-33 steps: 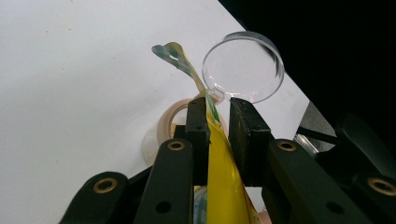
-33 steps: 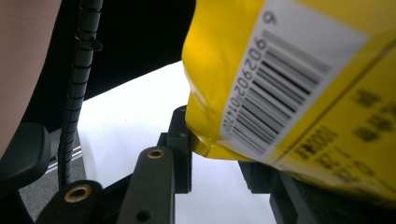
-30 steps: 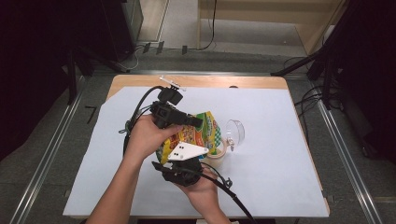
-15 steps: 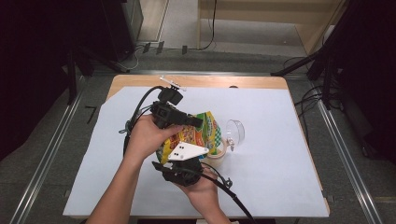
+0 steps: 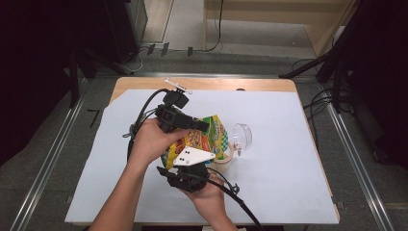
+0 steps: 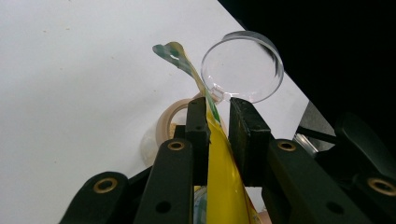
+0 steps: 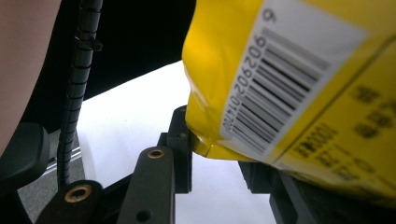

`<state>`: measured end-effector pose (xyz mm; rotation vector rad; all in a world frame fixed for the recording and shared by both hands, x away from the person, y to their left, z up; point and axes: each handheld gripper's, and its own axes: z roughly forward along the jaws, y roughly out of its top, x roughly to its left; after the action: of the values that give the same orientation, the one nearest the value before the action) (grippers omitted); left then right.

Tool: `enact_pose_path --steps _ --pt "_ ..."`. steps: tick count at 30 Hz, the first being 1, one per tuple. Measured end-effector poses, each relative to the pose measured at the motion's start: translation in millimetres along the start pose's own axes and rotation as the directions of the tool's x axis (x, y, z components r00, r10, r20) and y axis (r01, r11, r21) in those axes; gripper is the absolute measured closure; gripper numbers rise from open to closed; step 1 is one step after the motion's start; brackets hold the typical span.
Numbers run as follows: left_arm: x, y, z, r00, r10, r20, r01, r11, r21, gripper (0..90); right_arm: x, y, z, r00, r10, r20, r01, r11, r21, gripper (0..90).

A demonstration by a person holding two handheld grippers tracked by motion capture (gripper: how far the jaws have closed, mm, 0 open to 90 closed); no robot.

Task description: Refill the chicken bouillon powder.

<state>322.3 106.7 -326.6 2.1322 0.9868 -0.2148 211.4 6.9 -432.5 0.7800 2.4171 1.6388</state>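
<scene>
Snack bag [image 5: 204,139] pinched between left gripper [image 5: 204,126] and right gripper [image 5: 192,166].

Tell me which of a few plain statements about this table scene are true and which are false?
1. Both grippers hold the yellow snack bag. True: the left gripper pinches its thin edge, and the right gripper clamps a lower corner near the barcode.
2. The bag lies flat on the table. False: it is lifted between the two grippers above the white sheet.
3. A roll of tape sits on the white sheet. True.
4. The clear round lid is stuck on top of the tape roll. False: in the high view it lies beside the roll, on the sheet.
5. The sheet is blue. False: it is white.
</scene>
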Motion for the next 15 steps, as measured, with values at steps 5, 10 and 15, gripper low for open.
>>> enact_pose_path --steps 5,10,15 --pt "-3.4 0.5 -0.5 0.9999 0.010 -0.012 -0.010 0.9999 -0.012 78.2 -0.1 1.0 -1.1 1.0000 0.006 -0.003 -0.006 1.000 -0.008 70.3" --pt "-4.3 0.5 -1.6 0.9999 0.008 -0.009 -0.008 0.9999 -0.011 78.1 0.7 2.7 -2.1 1.0000 0.009 -0.004 -0.009 1.000 -0.002 70.3" --pt "-3.8 0.3 -2.7 0.9999 0.008 -0.013 -0.008 0.9999 -0.007 78.0 1.6 4.3 -1.1 1.0000 0.008 -0.006 -0.008 1.000 0.001 70.3"
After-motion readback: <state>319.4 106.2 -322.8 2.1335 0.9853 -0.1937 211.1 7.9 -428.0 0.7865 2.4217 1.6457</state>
